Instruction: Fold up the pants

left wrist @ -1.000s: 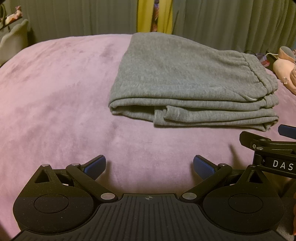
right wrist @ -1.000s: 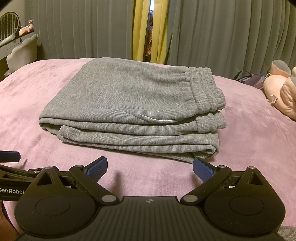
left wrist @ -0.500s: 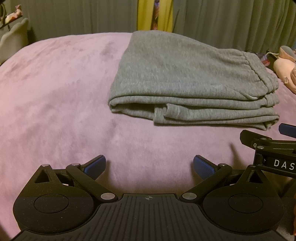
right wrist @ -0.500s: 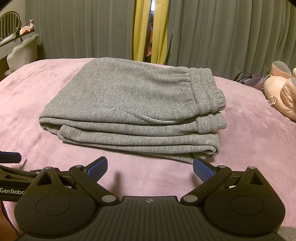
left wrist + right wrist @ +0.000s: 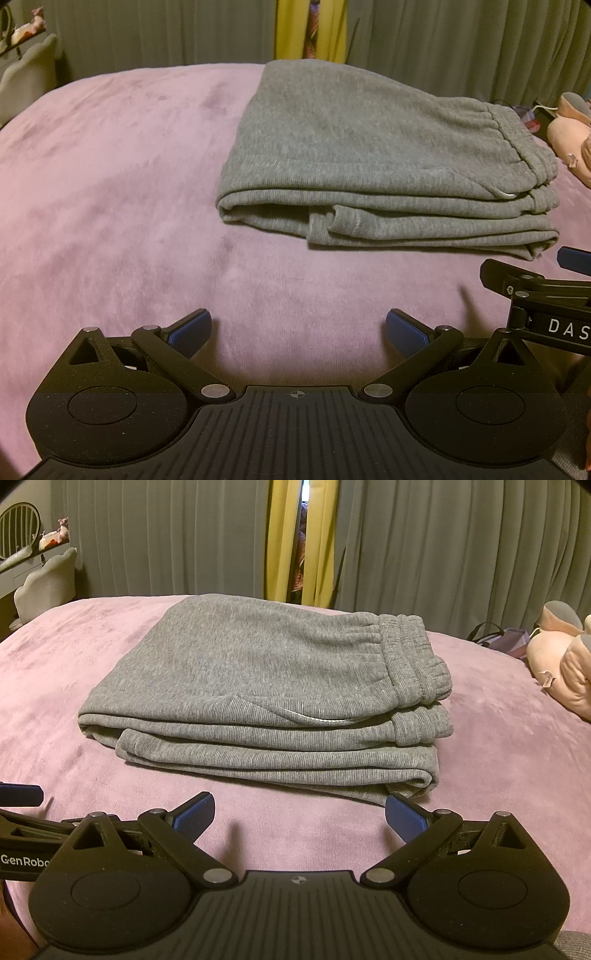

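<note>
The grey pants (image 5: 258, 701) lie folded on the pink blanket (image 5: 110, 184) (waistband on top). Left gripper (image 5: 299, 328) and right gripper (image 5: 299, 808) hover nearby, both spread wide, empty.

A pink velvety bed (image 5: 498, 746) carries folded grey pants (image 5: 266, 698) and a pink plush toy (image 5: 561, 672).

we hold the left gripper (image 5: 298, 330) and right gripper (image 5: 299, 812) level and side by side, jaws spread wide, blue pads (image 5: 194, 812) gripping nothing.

One pants (image 5: 258, 686), two grippers (image 5: 299, 332) (image 5: 299, 812)
</note>
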